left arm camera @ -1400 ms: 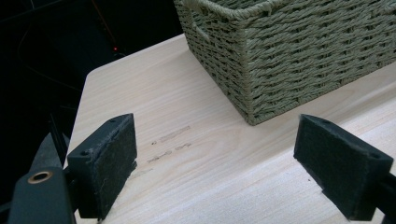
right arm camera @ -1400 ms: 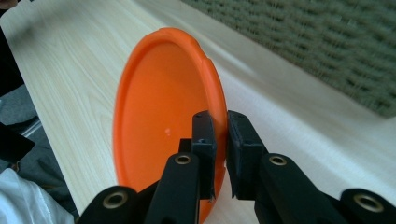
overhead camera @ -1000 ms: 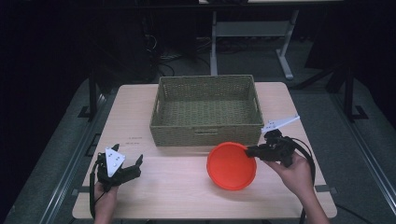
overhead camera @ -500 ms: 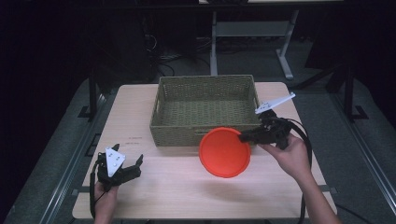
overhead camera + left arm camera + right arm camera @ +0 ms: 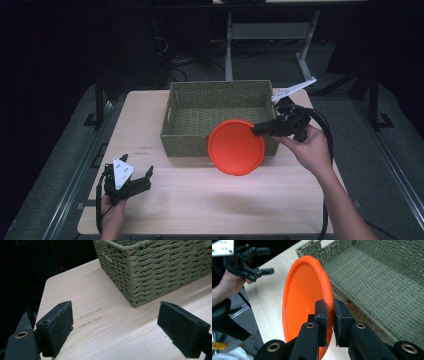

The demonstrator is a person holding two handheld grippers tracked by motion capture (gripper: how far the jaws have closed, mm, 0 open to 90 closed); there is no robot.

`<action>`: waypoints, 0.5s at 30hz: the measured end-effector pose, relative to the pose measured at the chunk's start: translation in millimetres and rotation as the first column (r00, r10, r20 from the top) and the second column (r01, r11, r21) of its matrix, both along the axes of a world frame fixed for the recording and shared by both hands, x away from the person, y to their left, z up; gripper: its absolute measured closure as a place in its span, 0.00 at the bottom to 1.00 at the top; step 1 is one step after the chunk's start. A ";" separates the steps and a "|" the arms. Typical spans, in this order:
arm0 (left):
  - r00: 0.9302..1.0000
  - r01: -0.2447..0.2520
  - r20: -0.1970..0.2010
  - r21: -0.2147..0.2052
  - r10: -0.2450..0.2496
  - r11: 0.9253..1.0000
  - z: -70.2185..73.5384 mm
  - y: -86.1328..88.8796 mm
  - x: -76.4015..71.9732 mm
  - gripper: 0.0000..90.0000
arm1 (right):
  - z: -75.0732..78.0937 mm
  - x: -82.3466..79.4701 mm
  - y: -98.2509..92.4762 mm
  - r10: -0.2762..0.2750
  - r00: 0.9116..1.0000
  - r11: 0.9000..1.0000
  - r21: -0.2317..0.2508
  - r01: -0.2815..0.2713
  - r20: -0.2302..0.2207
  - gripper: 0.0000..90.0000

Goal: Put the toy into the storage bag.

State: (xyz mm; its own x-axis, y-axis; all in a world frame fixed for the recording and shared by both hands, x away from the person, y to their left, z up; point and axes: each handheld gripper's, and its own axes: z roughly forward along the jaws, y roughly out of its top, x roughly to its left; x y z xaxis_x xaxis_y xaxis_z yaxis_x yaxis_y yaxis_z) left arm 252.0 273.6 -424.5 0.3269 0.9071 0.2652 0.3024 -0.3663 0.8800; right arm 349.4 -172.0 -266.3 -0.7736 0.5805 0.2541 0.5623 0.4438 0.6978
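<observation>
An orange plate [image 5: 235,147] hangs tilted on edge above the table, in front of the near wall of a woven green basket [image 5: 220,86]. My right gripper [image 5: 257,131] is shut on the plate's right rim; in the right gripper view the two pads [image 5: 322,312] pinch the rim of the plate [image 5: 302,290] beside the basket [image 5: 382,285]. My left gripper [image 5: 136,165] rests at the table's front left corner, open with nothing between its jaws. In the left gripper view the left gripper [image 5: 116,325] faces the basket's corner [image 5: 160,267] across bare wood.
The light wooden table [image 5: 200,205] holds the basket at its back middle. Dark floor and a metal stand [image 5: 230,35] lie beyond the far edge. The left hand and left gripper [image 5: 268,261] show at the top left of the right gripper view.
My right gripper has lifted the orange plate off the table and carried it up and left toward the basket's near wall. The left gripper has stayed where it was.
</observation>
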 end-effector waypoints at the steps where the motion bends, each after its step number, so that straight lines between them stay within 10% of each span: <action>1: 1.000 -0.002 0.000 -0.004 0.002 1.000 0.0 0.1 0.0 0.14 | 2.3 1.5 -0.3 0.000 1.000 1.000 0.005 0.000 0.000 0.91; 15: 1.000 0.000 0.003 -0.008 0.000 1.000 0.4 -0.5 -0.2 0.14 | 23.8 23.9 -0.1 -0.036 0.999 0.999 0.019 0.036 0.008 0.91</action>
